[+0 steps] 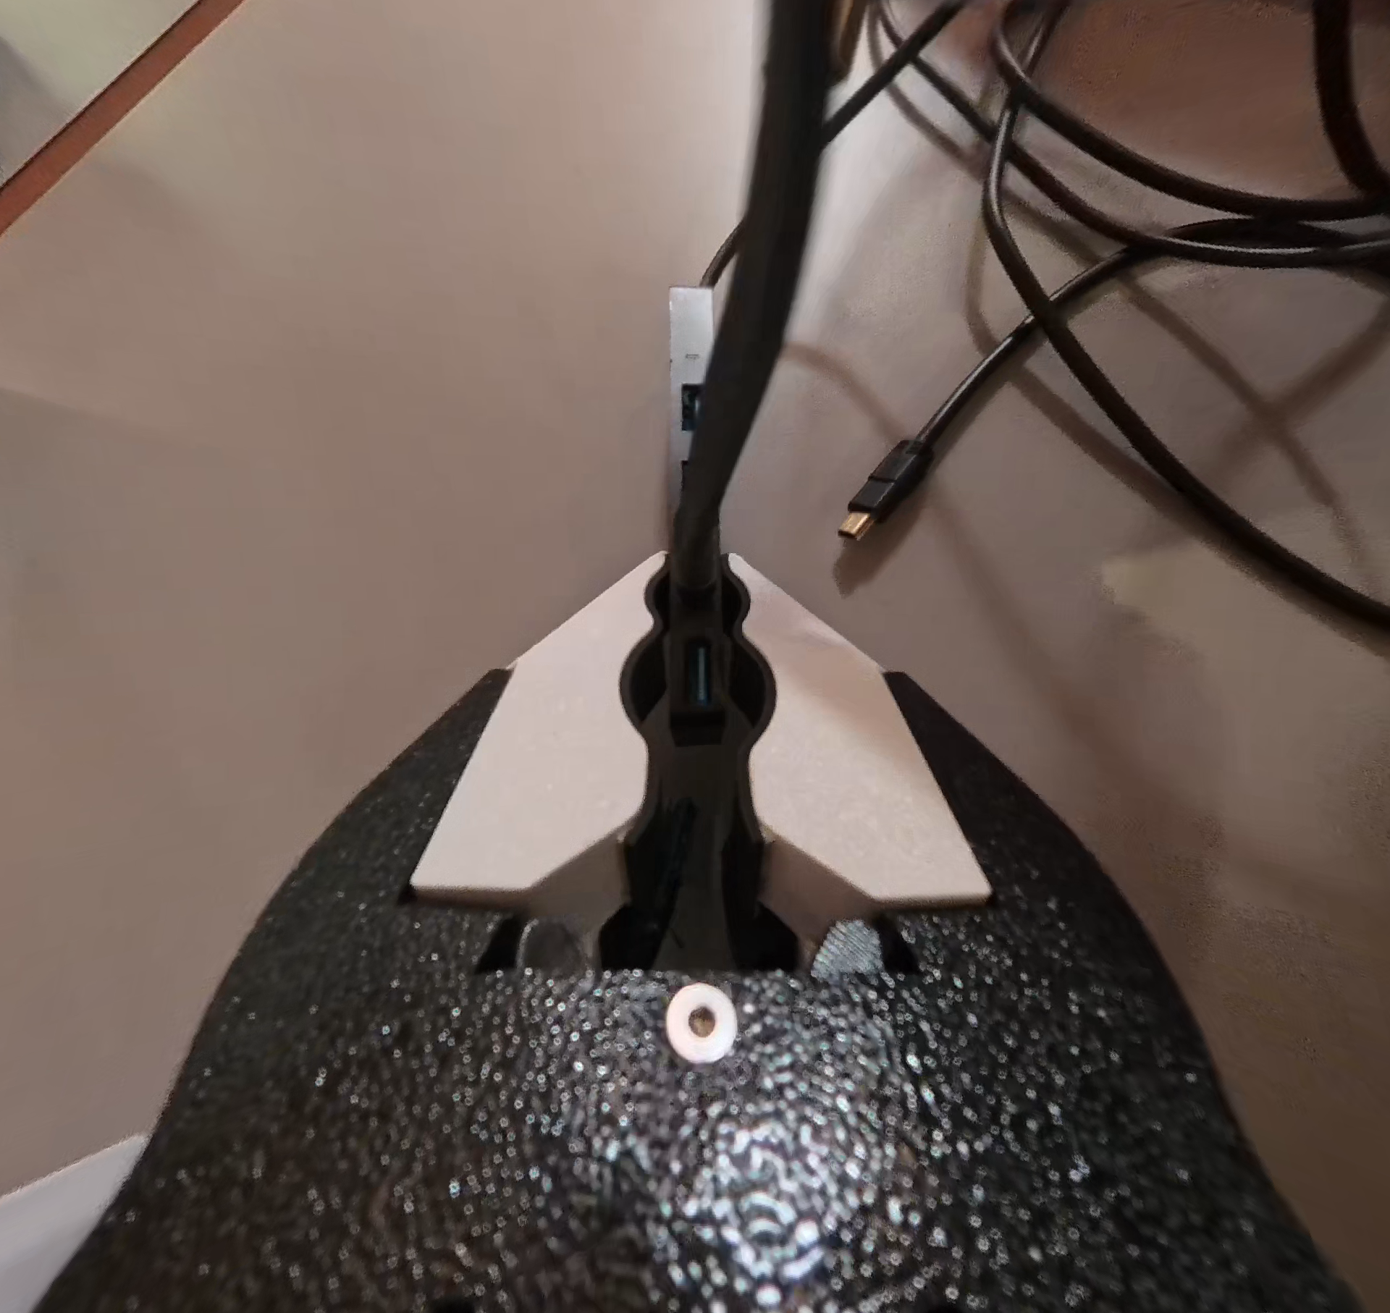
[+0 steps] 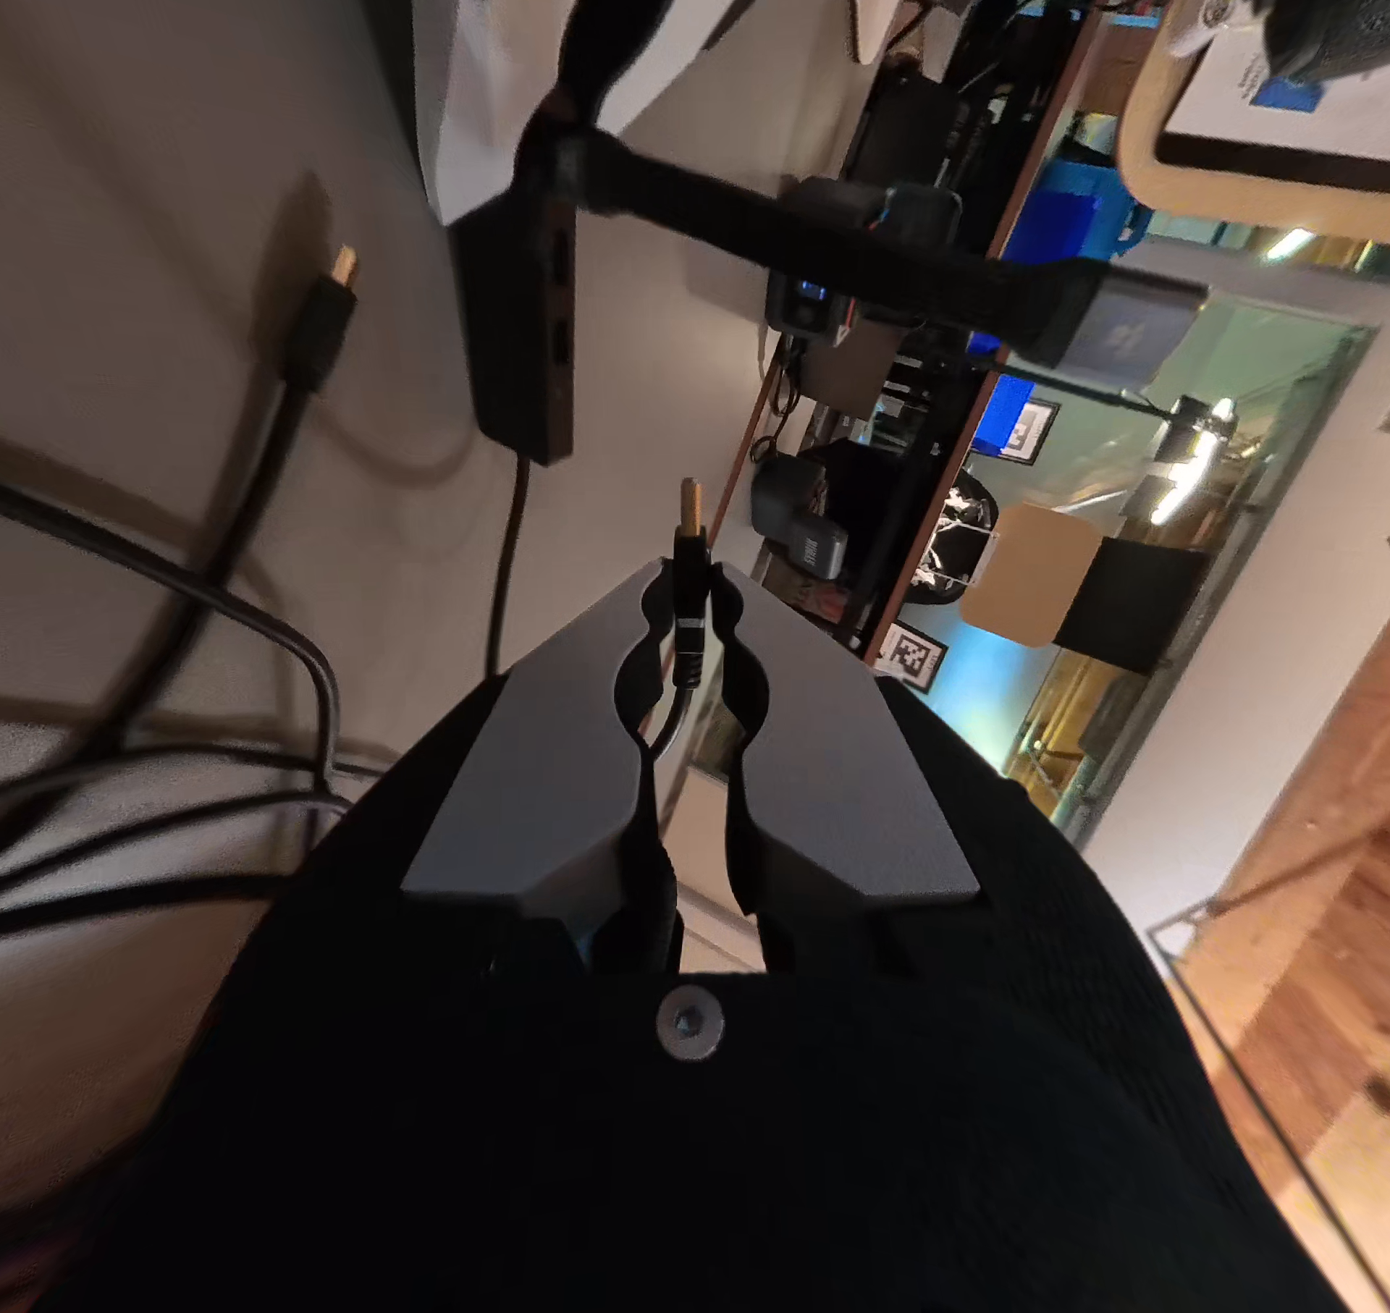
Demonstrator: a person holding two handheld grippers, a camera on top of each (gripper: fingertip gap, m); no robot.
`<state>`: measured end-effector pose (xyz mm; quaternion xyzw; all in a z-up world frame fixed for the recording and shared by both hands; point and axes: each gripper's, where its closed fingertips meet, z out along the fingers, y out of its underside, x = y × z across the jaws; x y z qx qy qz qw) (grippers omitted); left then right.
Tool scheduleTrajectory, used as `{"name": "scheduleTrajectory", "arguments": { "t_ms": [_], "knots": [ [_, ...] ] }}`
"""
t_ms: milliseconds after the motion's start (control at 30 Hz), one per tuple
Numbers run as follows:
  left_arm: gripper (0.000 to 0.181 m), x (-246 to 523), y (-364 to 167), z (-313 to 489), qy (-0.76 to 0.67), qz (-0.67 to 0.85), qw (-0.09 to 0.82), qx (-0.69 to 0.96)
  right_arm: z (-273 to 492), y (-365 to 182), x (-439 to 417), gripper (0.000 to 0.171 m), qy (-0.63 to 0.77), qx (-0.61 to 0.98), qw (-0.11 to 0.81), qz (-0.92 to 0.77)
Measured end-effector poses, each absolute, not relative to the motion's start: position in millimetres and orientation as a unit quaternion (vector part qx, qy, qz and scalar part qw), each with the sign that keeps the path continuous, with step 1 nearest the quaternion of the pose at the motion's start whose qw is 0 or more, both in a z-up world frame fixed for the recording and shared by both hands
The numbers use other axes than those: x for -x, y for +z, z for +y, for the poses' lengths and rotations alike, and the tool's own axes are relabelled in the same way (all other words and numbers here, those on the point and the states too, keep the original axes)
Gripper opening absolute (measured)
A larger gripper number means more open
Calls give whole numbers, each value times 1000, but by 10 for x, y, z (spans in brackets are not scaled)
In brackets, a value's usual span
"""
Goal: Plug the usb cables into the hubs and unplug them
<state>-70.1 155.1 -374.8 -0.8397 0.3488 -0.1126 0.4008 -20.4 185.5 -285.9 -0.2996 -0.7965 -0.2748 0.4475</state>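
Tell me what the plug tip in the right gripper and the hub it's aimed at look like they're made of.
The plug tip, held in the right gripper, looks like gold-coloured metal: a yellow shine against its matte black housing, probably moulded plastic. The hub reads as a dark matte casing; in this dim, blurred view I can't tell plastic from coated metal.

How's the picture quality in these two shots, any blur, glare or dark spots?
Left wrist view: the top edge is motion-smeared, the loose plug on the table is sharp with a soft shadow, and light sparkles on the left gripper. Right wrist view: the hub is blurred and dark, and the right gripper body is nearly black.
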Motion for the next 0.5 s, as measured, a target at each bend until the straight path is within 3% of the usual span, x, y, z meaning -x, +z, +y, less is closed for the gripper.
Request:
{"name": "scheduleTrajectory", "arguments": {
  "t_ms": [33,267,500],
  "knots": [
    [9,671,-3751,1541,-124,343,398,841,1836,-2902,213,7,-265,310,457,-790],
    [10,612,-3752,1535,-154,325,398,844,1814,-3040,324,7,-226,369,528,-731],
    [29,692,-3748,1572,-144,317,401,847,1763,-2947,314,7,-199,369,594,-686]
  ]
}}
